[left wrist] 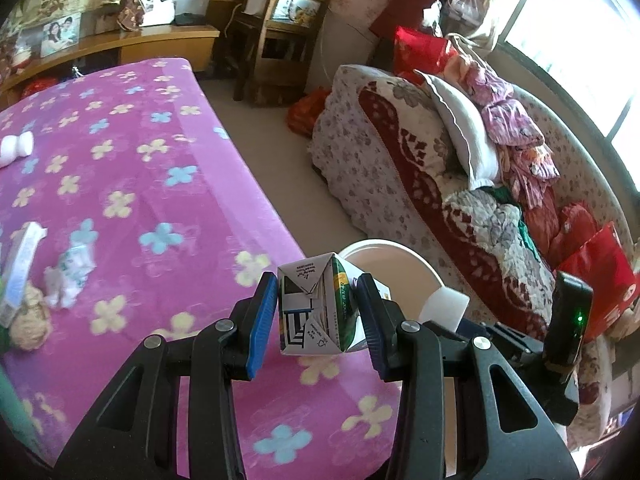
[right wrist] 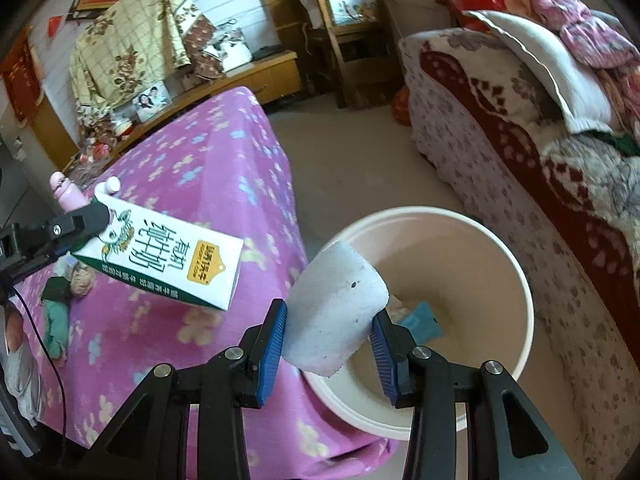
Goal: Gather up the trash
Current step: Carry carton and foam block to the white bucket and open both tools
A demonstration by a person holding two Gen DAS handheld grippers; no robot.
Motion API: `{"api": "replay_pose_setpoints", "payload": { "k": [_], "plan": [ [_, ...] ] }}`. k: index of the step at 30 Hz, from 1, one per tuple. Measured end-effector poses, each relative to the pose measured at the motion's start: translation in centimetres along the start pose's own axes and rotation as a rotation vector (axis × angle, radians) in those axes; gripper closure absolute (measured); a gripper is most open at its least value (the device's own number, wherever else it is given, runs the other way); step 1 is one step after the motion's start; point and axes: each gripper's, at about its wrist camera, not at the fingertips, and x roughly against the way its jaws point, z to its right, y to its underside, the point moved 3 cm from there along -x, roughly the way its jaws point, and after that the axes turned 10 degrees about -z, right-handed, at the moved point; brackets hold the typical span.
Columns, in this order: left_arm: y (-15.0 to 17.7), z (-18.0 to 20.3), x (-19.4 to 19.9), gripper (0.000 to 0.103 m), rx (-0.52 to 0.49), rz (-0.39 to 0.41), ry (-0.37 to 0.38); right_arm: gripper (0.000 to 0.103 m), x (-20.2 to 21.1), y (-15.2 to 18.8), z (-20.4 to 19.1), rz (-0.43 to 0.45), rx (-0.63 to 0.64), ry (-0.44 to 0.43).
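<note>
Far left, on a table draped in a pink flowered blanket (left wrist: 132, 184): a small white bottle (left wrist: 14, 152) near the edge, a long pale box (left wrist: 22, 272) lying tilted, a crumpled green-and-white wrapper (left wrist: 70, 270) just beside it. From the right wrist view, at the table's far corner, a pink bottle (right wrist: 66, 194) standing upright; nearer, a green cloth (right wrist: 56, 326) in a heap.

At centre, held off the blanket: a milk carton (left wrist: 320, 312), green and white with a yellow label, pinched by its folded end between the blue pads of the left gripper (left wrist: 316, 316), both pads pressing on its sides. Seen side-on from the other camera, carton (right wrist: 164, 258) tilted above the blanket, its free end pointing toward the bin, the left gripper (right wrist: 86, 222) reaching in from the left.

Right of it: a chunk of white foam (right wrist: 334, 312), rounded and pitted, squeezed between the pads of the right gripper (right wrist: 330, 338) and poised over the near rim. Below and beyond: a round cream bin (right wrist: 520, 292) standing on the floor, touching the blanket's hanging edge, with a teal scrap (right wrist: 422, 322) and pale litter in its bottom.

Further right, across a strip of bare floor: a sofa (left wrist: 360, 152) under floral and dark red covers, piled with a white pillow (left wrist: 456, 128), pink clothing (left wrist: 508, 120) and red bags (left wrist: 596, 276). Behind, against the wall: a wooden chair (left wrist: 280, 40).
</note>
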Motion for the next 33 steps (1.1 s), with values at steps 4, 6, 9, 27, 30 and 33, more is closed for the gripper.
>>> {"api": "replay_pose_setpoints", "payload": {
  "k": [4,6,9,27,30,33],
  "plan": [
    [-0.5,1.3,-1.5,0.064,-0.007,-0.011,0.006,0.063,-0.9,0.5,1.9,-0.025,-0.034,0.007],
    [-0.7,1.8,-2.1,0.064,-0.015,-0.014,0.001,0.063,-1.3,0.6,2.5,-0.034,-0.044,0.010],
    [-0.8,2.5,-3.1,0.064,-0.025,-0.018,-0.007,0.063,-1.7,0.7,3.3,-0.041,-0.058,0.011],
    [-1.0,3.5,-7.7,0.064,-0.020,-0.083,-0.012,0.054,-2.4,1.0,6.2,-0.053,-0.114,0.062],
    [-0.8,3.3,-8.1,0.064,-0.010,-0.098,-0.004,0.051,-2.7,1.1,6.3,-0.057,-0.112,0.075],
    [-0.7,3.1,-8.4,0.063,0.000,-0.115,0.016,0.046,-3.0,1.1,6.5,-0.066,-0.119,0.080]
  ]
}}
